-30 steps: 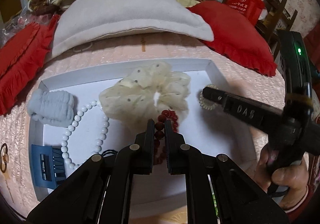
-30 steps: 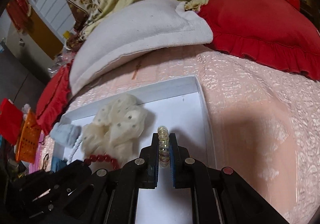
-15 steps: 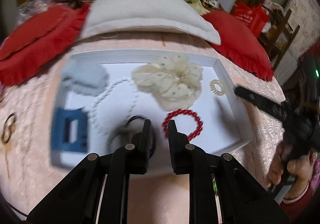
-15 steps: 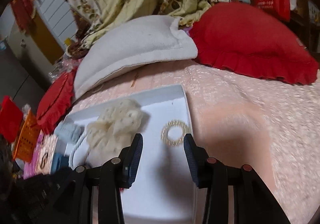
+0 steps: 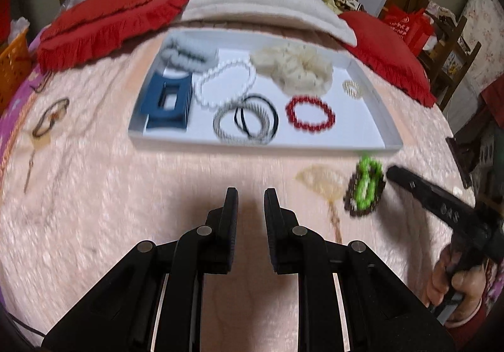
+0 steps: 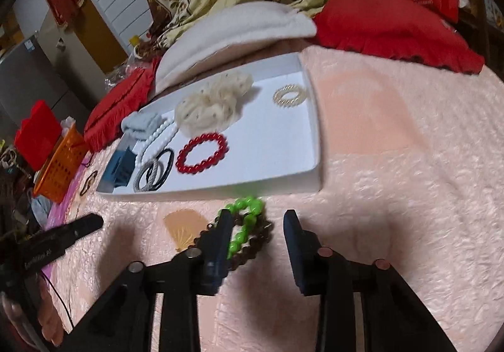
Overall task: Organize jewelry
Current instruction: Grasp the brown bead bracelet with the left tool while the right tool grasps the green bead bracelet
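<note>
Right wrist view: right gripper point(image 6: 256, 227) fingers wide, empty, over green bead bracelet point(image 6: 244, 223) beside shallow white rectangular tray point(image 6: 283, 182); left gripper point(image 5: 250, 204) narrowly parted, empty.

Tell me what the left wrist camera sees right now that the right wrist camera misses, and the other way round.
Only the left wrist view shows the person's hand gripping the right gripper's handle, and the left gripper open over bare bedspread. Only the right wrist view shows the right gripper open around the green bracelet, and a red box at far left. Both show the white tray, red bracelet and cream scrunchie.
</note>
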{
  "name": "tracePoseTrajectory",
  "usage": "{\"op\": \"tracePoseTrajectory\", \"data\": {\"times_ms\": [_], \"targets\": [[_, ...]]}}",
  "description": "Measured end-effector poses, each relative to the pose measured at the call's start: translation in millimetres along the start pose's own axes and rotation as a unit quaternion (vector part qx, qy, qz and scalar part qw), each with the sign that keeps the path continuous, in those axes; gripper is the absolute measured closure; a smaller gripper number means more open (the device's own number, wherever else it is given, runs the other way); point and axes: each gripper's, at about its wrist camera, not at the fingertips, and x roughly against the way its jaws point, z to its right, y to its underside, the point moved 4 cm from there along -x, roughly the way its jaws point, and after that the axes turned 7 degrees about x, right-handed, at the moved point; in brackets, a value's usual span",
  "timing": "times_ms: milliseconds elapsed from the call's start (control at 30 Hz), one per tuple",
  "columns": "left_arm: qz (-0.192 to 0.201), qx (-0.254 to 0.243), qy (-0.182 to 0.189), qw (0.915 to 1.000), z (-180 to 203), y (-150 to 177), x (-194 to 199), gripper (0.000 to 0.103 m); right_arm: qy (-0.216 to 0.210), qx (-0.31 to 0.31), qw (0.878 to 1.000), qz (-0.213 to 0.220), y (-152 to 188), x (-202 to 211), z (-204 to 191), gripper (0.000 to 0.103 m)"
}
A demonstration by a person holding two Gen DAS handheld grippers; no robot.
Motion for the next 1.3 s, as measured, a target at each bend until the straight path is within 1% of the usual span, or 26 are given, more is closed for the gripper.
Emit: {"op": "tracePoseTrajectory", "data": {"times_ms": [67, 167, 200, 233, 300, 400, 433, 533, 600, 667, 700, 733, 767, 833, 900, 933, 1033, 1100, 1167, 1233, 1300], "targets": [[-0.005, -0.003, -0.001, 1.0, 0.5, 7.1, -0.8, 0.087, 0.008, 0.007, 1.0, -0.006, -2.2, -10.0, -3.9, 0.074], [-0.001, -0.009, -0.006, 0.9999, 0.2, 13.1, 1.7, 0.087, 0.013, -0.001, 1.0, -0.013, -4.6, -24.0, -2.5, 0.075], [0.001, -0.011, -0.008, 0.9999, 0.0, 13.6, 2.5, 0.087, 0.012, -0.008, 1.0, -0.018, -4.0, -29.9, -0.7, 0.079], [0.003, -0.013, -0.009, 0.9999, -0.2, 13.9, 3.2, 0.087, 0.008, -0.013, 1.0, -0.017, -4.1, -30.8, -0.1, 0.088], [0.007, -0.012, -0.006, 0.9999, -1.3, 13.9, 5.7, 0.087, -0.023, -0.029, 0.999, -0.018, -2.1, -27.3, -1.4, 0.094], [0.013, -0.01, -0.006, 0.9999, -4.5, 12.6, 7.5, 0.087, -0.101, -0.041, 0.994, -0.025, 7.0, -16.9, -15.7, 0.094], [0.012, -0.007, -0.006, 0.9999, -6.0, 12.4, 7.0, 0.087, -0.145, -0.051, 0.988, -0.033, 12.1, -12.7, -23.3, 0.094], [0.007, -0.005, -0.006, 0.9999, -8.2, 13.5, 5.7, 0.087, -0.211, -0.055, 0.976, -0.032, 20.4, 1.8, -38.5, 0.094], [0.005, -0.009, -0.007, 0.9999, -8.1, 15.5, 5.5, 0.087, -0.241, -0.063, 0.968, -0.022, 23.0, 15.6, -41.5, 0.094], [0.001, -0.014, -0.005, 0.9999, -6.4, 17.9, 4.5, 0.087, -0.254, -0.072, 0.965, -0.008, 25.9, 30.9, -38.0, 0.094], [-0.002, -0.015, -0.003, 0.9999, -4.8, 18.7, 3.3, 0.087, -0.25, -0.075, 0.965, -0.002, 27.9, 37.5, -33.9, 0.094], [-0.006, -0.016, 0.001, 0.9999, -2.6, 19.4, 1.4, 0.087, -0.234, -0.073, 0.97, 0.002, 31.3, 43.7, -27.3, 0.094], [-0.011, -0.017, 0.006, 0.9998, 0.9, 20.1, -1.4, 0.087, -0.212, -0.068, 0.975, 0.004, 35.1, 47.6, -22.3, 0.094], [-0.02, -0.021, 0.015, 0.9995, 9.1, 20.7, -7.1, 0.087, -0.143, -0.056, 0.988, -0.001, 44.4, 49.2, -6.0, 0.094], [-0.028, -0.029, 0.024, 0.9989, 20.8, 20.7, -13.7, 0.087, -0.108, -0.056, 0.993, -0.007, 51.3, 48.2, 7.2, 0.094], [-0.031, -0.035, 0.029, 0.9985, 27.0, 20.3, -16.7, 0.087, -0.083, -0.056, 0.995, -0.009, 56.0, 47.9, 14.6, 0.094], [-0.038, -0.053, 0.038, 0.9972, 47.8, 16.3, -29.3, 0.087, -0.053, -0.058, 0.997, -0.006, 58.5, 49.7, 28.0, 0.094], [-0.043, -0.06, 0.047, 0.9962, 57.3, 14.0, -36.4, 0.087, -0.043, -0.058, 0.997, -0.006, 58.7, 49.1, 33.4, 0.094], [-0.05, -0.067, 0.048, 0.9953, 66.8, 11.9, -45.4, 0.087, -0.031, -0.052, 0.998, -0.01, 58.5, 46.7, 32.6, 0.089], [-0.055, -0.075, 0.054, 0.9942, 74.9, 10.9, -51.5, 0.087, -0.014, -0.038, 0.999, -0.008, 59.4, 45.7, 30.8, 0.08], [-0.055, -0.081, 0.058, 0.9935, 80.0, 10.4, -54.4, 0.087, -0.007, -0.03, 1.0, -0.005, 63.2, 47.3, 31.1, 0.079]]}}
